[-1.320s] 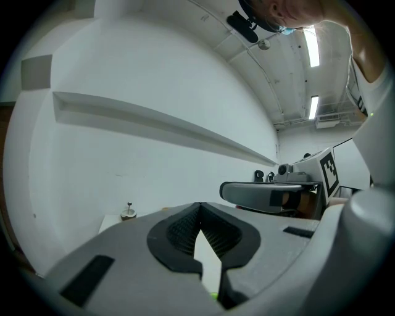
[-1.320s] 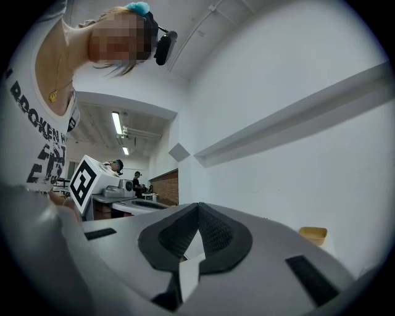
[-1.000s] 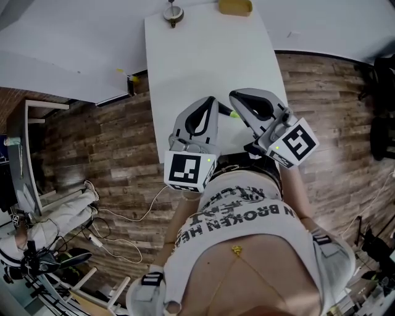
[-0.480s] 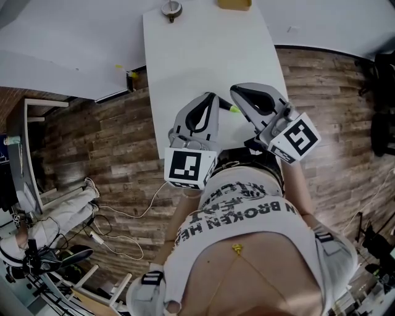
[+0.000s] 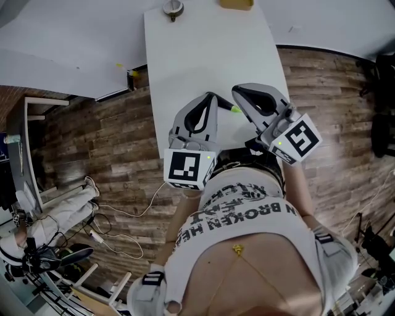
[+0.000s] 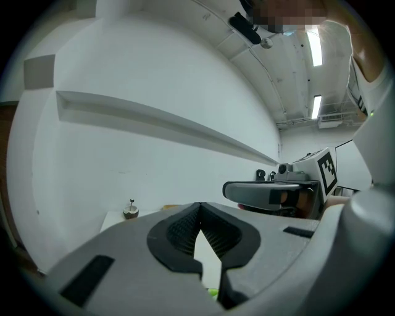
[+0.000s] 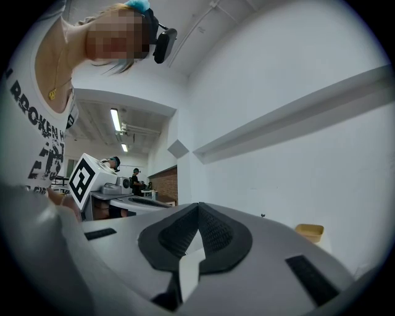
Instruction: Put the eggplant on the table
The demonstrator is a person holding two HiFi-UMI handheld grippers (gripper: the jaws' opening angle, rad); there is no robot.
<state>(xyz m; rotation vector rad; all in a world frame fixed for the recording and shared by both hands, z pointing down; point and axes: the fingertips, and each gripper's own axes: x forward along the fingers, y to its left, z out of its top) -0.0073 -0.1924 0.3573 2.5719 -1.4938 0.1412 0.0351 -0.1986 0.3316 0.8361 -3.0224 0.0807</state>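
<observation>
Left gripper (image 5: 212, 97): jaws clenched, tips together, nothing between them, held over the near end of the white table (image 5: 203, 55). Far ahead of these jaws, at the table's far end, a small round object (image 5: 173, 8). Just right of the left jaws and beside the right ones, a small green tip (image 5: 234, 110) low by the table. Cannot tell whether it belongs to the eggplant, the rest hidden. Right gripper (image 5: 237, 94): jaws likewise pressed together, empty. Far ahead, a yellow tray (image 5: 235, 4).
</observation>
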